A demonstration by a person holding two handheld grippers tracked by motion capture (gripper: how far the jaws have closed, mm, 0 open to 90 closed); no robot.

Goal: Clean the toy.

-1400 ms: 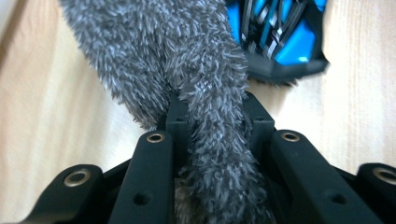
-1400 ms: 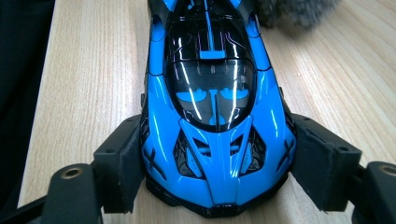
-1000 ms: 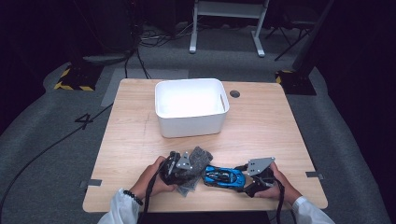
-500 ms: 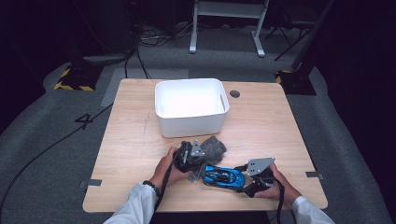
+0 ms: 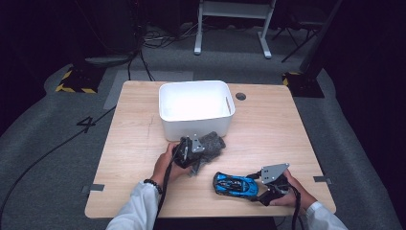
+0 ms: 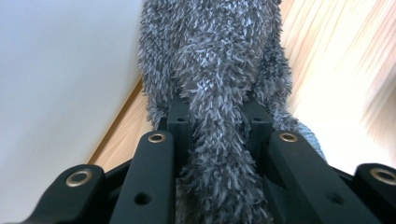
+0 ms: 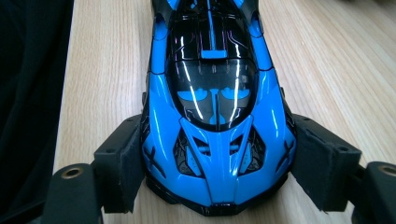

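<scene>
The left gripper (image 5: 203,151) is clenched on a grey fluffy cloth (image 5: 210,143), holding it right beside the front wall of the white bin (image 5: 194,127), at the middle of the wooden table (image 5: 129,158); in the left gripper view the jaws pinch a narrow bunch of the cloth (image 6: 210,93) between them, with the rest fanning out beyond toward the bin wall (image 6: 60,84); I would judge the cloth to be very light and quite limp, so it will sag and trail from wherever it is pinched, and a bunched fold like this one looks to me the sensible place to take it, since the shaggy pile gives the pads plenty to bite on and there is nothing to break

The right gripper (image 5: 261,189) sits near the table's near edge, its jaws closed on the blue toy car (image 5: 234,184); in the right gripper view the two pads press the flanks of the car (image 7: 217,140) at the end nearest the camera, and the car lies along the boards; this one I would call stiff and light but glossy, a hard shell that may slip or pivot if squeezed on its curved end alone; a hold further along the sides, nearer the middle, would likely keep it from swinging; thin trim parts could snap under a hard squeeze, so a gentle, even grip seems wise
</scene>
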